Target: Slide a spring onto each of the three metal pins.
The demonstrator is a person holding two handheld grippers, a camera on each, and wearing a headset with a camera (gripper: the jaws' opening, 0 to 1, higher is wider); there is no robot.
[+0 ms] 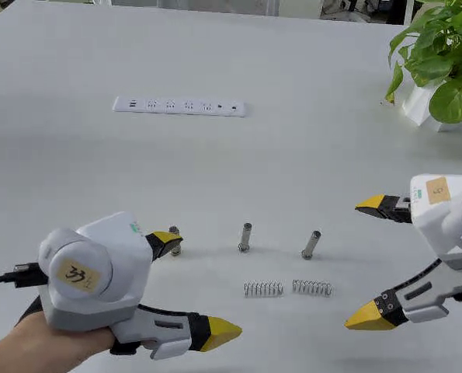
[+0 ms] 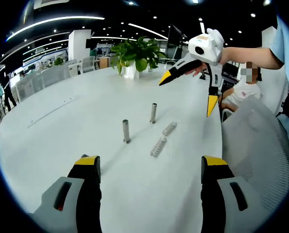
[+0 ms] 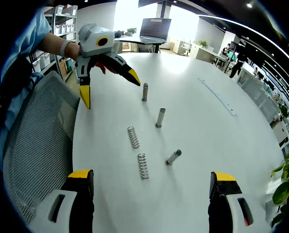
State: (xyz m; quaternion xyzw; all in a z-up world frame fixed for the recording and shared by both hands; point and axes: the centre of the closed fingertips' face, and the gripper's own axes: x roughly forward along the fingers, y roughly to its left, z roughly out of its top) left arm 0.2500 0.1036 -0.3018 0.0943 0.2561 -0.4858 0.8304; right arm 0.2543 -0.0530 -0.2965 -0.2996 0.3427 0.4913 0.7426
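Observation:
Three metal pins stand in a row on the white table. The left pin (image 1: 174, 239) wears a spring (image 3: 144, 91) and is half hidden behind my left gripper's upper jaw. The middle pin (image 1: 245, 237) and the right pin (image 1: 311, 244) are bare; the right one leans. Two loose springs (image 1: 263, 289) (image 1: 312, 287) lie side by side just in front of them. My left gripper (image 1: 196, 286) is open, its jaws spread beside the left pin. My right gripper (image 1: 353, 266) hangs open to the right of the pins, empty.
A white power strip (image 1: 180, 106) lies further back on the table. A potted plant (image 1: 440, 62) stands at the far right corner. A grey mesh chair (image 3: 37, 145) sits at the table's near edge.

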